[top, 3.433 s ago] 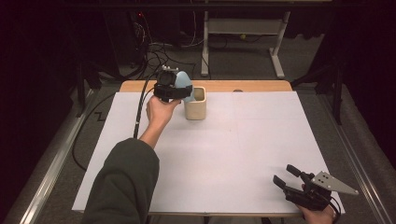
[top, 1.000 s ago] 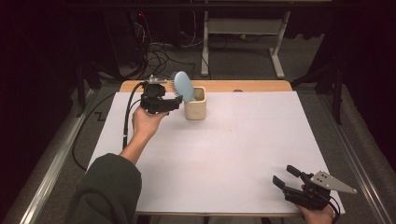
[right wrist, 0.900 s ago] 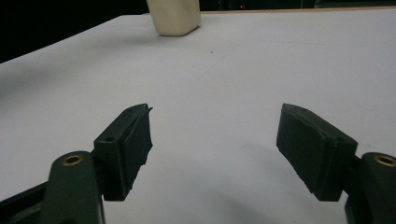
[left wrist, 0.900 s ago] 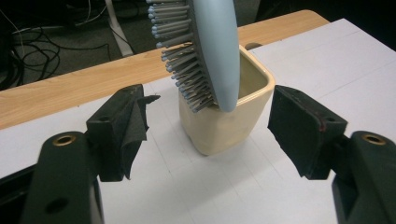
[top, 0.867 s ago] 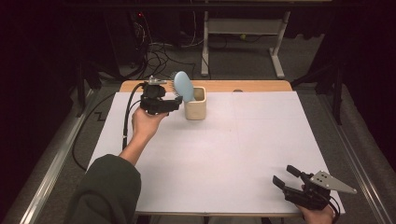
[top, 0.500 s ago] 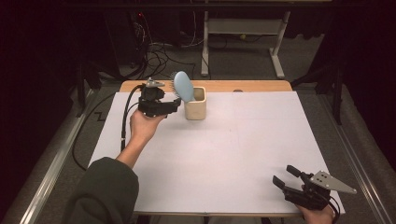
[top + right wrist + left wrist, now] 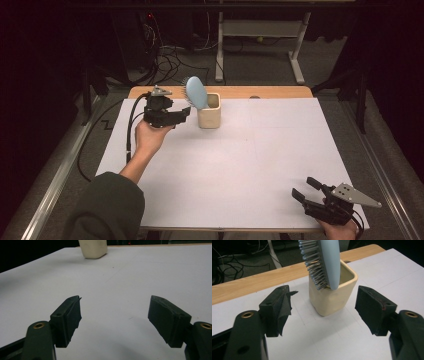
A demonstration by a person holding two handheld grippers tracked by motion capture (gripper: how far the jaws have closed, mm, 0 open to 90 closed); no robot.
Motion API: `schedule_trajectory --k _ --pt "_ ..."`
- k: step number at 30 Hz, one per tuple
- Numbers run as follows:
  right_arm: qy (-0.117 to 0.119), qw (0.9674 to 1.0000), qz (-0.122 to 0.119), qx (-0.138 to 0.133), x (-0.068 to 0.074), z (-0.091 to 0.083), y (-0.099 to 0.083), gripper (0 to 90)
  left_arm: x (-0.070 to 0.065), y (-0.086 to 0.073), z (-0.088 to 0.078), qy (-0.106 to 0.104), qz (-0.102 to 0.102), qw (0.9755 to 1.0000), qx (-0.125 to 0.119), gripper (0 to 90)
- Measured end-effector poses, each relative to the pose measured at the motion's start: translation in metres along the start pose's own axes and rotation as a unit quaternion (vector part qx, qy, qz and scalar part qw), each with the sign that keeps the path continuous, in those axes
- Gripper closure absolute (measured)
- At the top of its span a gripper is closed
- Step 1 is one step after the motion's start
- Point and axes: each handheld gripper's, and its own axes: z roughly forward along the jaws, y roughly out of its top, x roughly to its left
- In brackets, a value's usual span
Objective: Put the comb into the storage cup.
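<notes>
A light blue hairbrush (image 7: 194, 92) stands handle-down in a cream square cup (image 7: 209, 118) near the table's far edge, leaning left with its bristles facing left. In the left gripper view the hairbrush (image 7: 329, 262) rises out of the cup (image 7: 332, 298), both beyond my jaws. My left gripper (image 7: 184, 114) is held just left of the cup, open, with nothing between its jaws (image 7: 324, 312). My right gripper (image 7: 306, 189) rests at the table's near right corner, open and empty (image 7: 115, 315), pointing toward the far-off cup (image 7: 93, 249).
White paper (image 7: 250, 160) covers the table, with a wooden strip (image 7: 270, 92) along the far edge. A black cable (image 7: 131, 135) trails from the left gripper over the table's left side. Desk legs and cables stand on the floor behind.
The left gripper has drawn back a little to the left of the cup, leaving the brush standing in it. The right gripper has not moved.
</notes>
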Motion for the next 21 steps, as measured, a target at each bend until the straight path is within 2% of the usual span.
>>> schedule_trajectory --k 9,21 --pt "-0.001 1.0 -0.001 0.001 0.0 0.0001 0.0 27.3 -0.0001 -0.0036 -0.0035 0.003 0.008 1.0 0.0 29.7" --pt "0.0 1.0 0.0 0.002 0.0002 0.0002 -0.0001 27.3 0.001 -0.0083 -0.0074 -0.003 0.006 1.0 -0.001 29.7"
